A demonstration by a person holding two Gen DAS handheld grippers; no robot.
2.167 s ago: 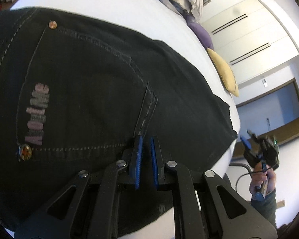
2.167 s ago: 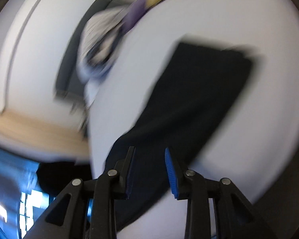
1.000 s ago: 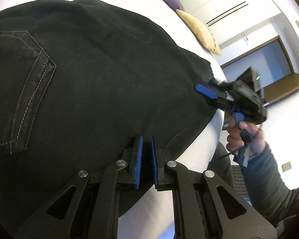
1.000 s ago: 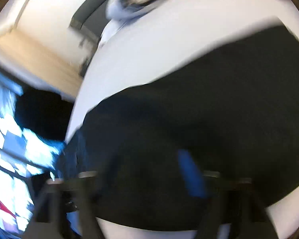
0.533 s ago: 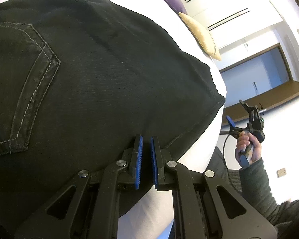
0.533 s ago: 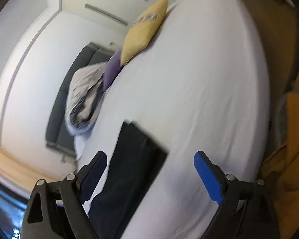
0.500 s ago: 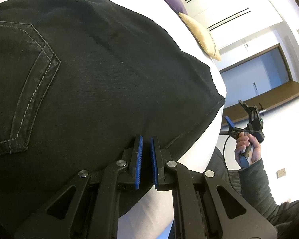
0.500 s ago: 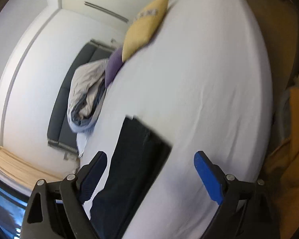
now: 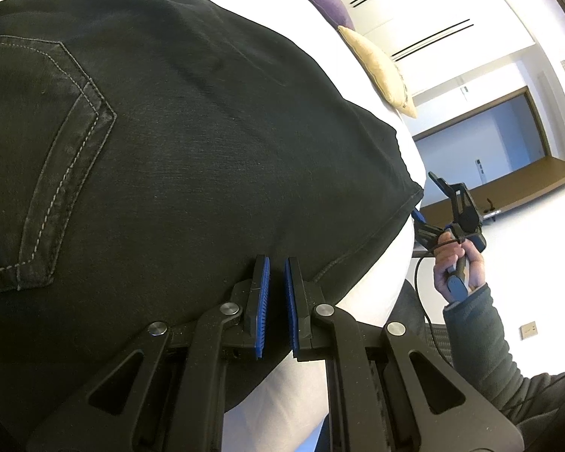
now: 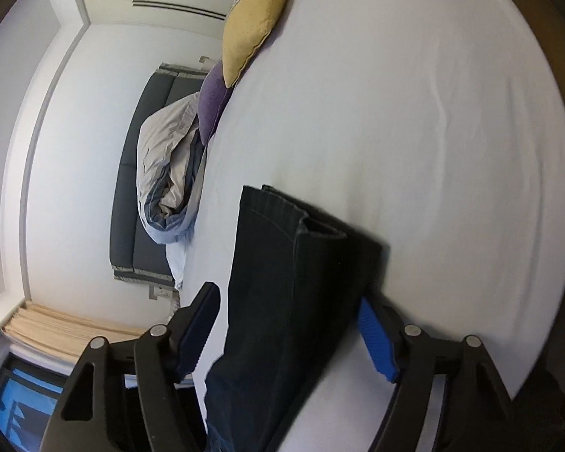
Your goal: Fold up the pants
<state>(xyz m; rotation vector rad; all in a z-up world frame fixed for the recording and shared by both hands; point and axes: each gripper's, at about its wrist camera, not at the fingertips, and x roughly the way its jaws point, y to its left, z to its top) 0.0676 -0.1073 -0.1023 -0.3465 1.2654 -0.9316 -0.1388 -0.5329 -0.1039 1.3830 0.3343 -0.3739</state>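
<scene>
The left gripper (image 9: pixel 274 293) sits at the near edge of the pants (image 9: pixel 192 143), its blue ribbed pads nearly together; whether cloth is pinched between them cannot be told. The pants are black denim with pale contrast stitching around a back pocket (image 9: pixel 41 173) and lie spread flat on the white bed (image 10: pixel 414 113). Judged from the weave, the fabric is heavy for cloth, limp but thick, and not slippery; take it at a stitched hem or seam, where layers bunch firmly. The right gripper (image 10: pixel 288 333) stands released, its jaws having just been narrowing, straddling the hem end without pressing it. Beyond lie a yellow cushion (image 10: pixel 254 15), a purple cushion (image 10: pixel 214 98) and a rumpled duvet (image 10: pixel 169 165).
</scene>
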